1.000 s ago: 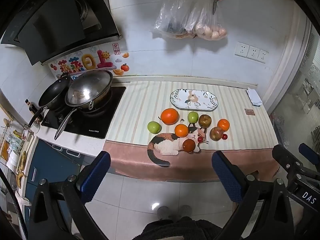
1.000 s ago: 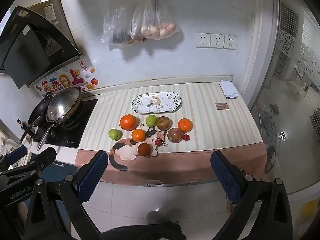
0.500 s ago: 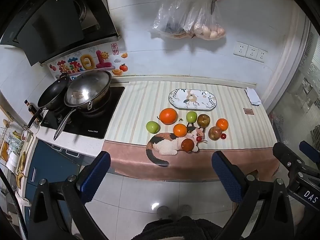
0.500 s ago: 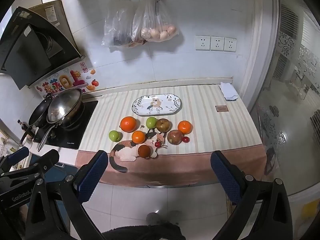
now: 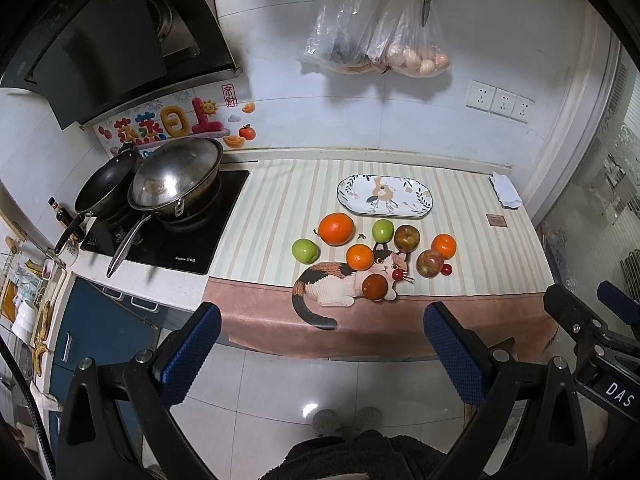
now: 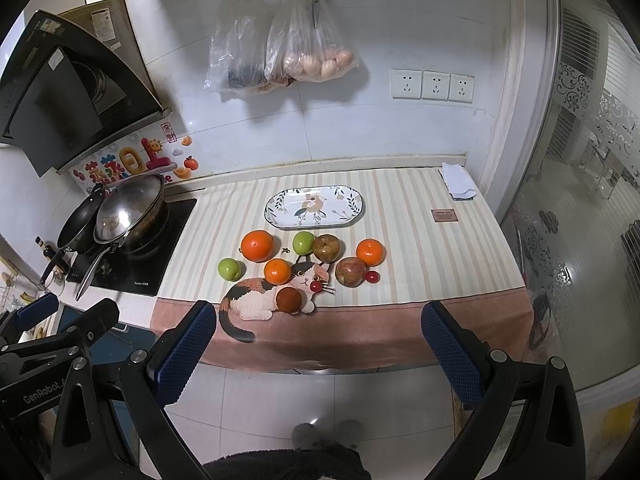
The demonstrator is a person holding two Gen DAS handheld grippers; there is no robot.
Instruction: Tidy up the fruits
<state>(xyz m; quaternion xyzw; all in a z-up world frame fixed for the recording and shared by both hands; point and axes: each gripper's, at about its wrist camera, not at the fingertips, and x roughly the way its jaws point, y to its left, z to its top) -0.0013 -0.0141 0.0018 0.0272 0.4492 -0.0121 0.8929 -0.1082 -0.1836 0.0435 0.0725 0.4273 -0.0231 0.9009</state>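
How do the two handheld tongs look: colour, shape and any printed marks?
Both left tongs and right tongs have black angular frames with silver screws and two fingers faced with blue textured pads. White lettering shows on the bodies: "DAS" on one, "GenRobot" on the other. No cables visible.

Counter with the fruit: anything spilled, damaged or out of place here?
Nothing spilled or broken. The fruits lie loose on the striped cloth, none yet on the oval plate behind them, which holds nothing. Both tongs, left and right, are open, short of the counter.
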